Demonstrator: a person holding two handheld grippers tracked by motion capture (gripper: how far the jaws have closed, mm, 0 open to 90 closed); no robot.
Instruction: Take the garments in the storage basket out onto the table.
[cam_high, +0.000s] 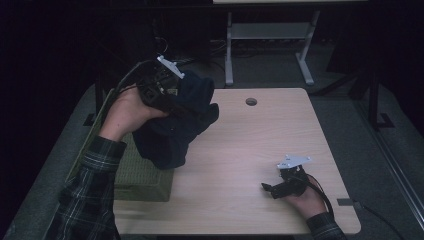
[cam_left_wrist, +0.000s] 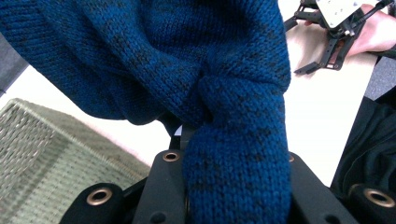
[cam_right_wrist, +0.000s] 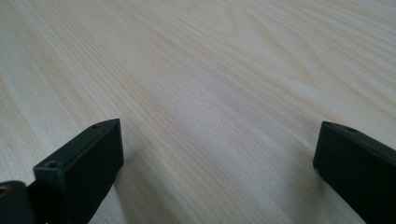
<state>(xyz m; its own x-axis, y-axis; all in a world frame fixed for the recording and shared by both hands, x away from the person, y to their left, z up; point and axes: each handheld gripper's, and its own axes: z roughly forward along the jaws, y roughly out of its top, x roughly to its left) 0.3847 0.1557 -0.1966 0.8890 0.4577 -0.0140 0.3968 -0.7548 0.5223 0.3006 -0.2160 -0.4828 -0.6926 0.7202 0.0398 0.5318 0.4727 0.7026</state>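
Note:
A dark blue knitted garment (cam_high: 172, 132) hangs bunched in the air over the table's left part, partly above a green woven basket (cam_high: 145, 180). My left gripper (cam_high: 172, 92) is shut on it. In the left gripper view a fold of the knit (cam_left_wrist: 224, 93) is pinched between the black jaws of the left gripper (cam_left_wrist: 233, 177), which it covers. My right gripper (cam_high: 270, 190) rests on the wooden table (cam_high: 240, 150) near the front right and stands open. Bare wood (cam_right_wrist: 210, 60) lies between the two jaws of the right gripper (cam_right_wrist: 219, 140).
The basket (cam_left_wrist: 42, 154) sits at the table's left edge under the garment. A round cable hole (cam_high: 251, 101) lies near the far edge. A second table's white frame (cam_high: 270, 35) stands behind. The right gripper (cam_left_wrist: 322, 46) appears far off in the left gripper view.

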